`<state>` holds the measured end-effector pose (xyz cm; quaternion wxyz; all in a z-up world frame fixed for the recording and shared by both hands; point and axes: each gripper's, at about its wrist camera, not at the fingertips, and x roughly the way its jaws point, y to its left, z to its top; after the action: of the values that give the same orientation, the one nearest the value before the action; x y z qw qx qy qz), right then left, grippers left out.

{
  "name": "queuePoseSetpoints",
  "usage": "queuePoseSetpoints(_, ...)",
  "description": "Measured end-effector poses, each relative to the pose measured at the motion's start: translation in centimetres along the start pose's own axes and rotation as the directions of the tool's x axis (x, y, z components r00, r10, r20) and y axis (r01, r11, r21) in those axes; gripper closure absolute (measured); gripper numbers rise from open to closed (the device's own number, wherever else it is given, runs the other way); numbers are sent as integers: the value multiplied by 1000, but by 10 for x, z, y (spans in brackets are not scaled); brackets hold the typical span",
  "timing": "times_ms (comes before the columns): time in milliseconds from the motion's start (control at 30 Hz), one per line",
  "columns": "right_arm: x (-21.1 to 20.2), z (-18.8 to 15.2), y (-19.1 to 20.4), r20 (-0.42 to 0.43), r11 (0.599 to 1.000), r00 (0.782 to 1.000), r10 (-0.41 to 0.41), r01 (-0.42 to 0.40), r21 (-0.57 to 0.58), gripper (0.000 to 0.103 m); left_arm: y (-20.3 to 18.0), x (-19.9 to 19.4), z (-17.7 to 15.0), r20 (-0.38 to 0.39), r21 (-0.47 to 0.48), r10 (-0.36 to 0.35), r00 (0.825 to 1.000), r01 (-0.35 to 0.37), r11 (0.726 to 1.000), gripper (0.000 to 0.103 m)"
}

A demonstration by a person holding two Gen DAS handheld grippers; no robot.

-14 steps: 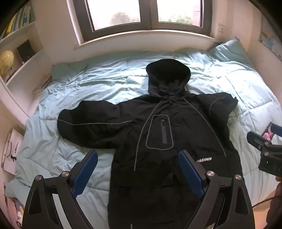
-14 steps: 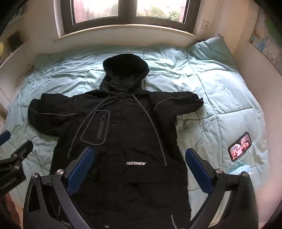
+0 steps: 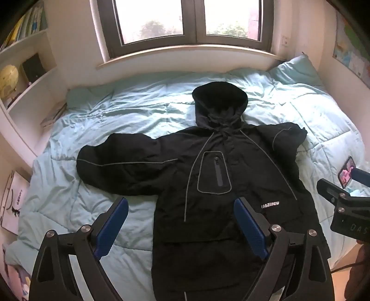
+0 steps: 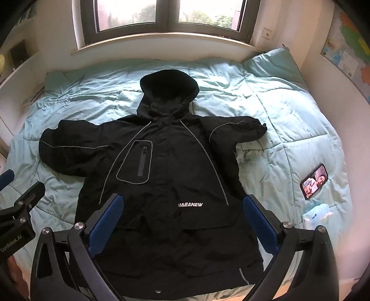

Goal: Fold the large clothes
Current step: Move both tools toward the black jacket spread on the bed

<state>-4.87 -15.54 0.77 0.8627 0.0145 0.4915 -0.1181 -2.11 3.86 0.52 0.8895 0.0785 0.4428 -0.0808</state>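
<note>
The left gripper (image 3: 180, 222) hangs above the bed (image 3: 138, 111) with its jaws spread fully wide, gripping nothing. The right gripper (image 4: 182, 220) does likewise, jaws wide and empty. Beyond them the black jacket (image 4: 161, 173) lies flat on the bed, sleeves outspread, hood toward the window (image 4: 166, 14).

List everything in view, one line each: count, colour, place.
Hooded nylon jacket: one, black with grey piping, spread flat on the bed.
Quilted duvet: one, pale teal, covering the bed.
Pillow: one, teal, far right corner.
Smartphone: one, black, screen lit, on the duvet right of the jacket.
Window: one, dark-framed, behind the bed.
Globe: one, yellow, left shelf.
Left gripper: black, blue pads, open.
Right gripper: same, open.
</note>
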Motion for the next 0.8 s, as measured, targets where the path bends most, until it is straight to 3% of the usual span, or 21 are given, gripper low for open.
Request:
queuePoseSetpoints(233,-2,-6,6,-25,999,1000,-17,17,30,0,2,4,-8,5,50,-50,999,50,997,10)
queuePoseSetpoints(633,-15,-13,18,-25,998,998,-62,62,22,0,29,4,-8,4,-20,-171,985,171,985,10)
queuePoseSetpoints(800,-19,-17,24,-34,997,997,-71,72,14,0,30,1,-11,16,-10,-164,986,164,986,10)
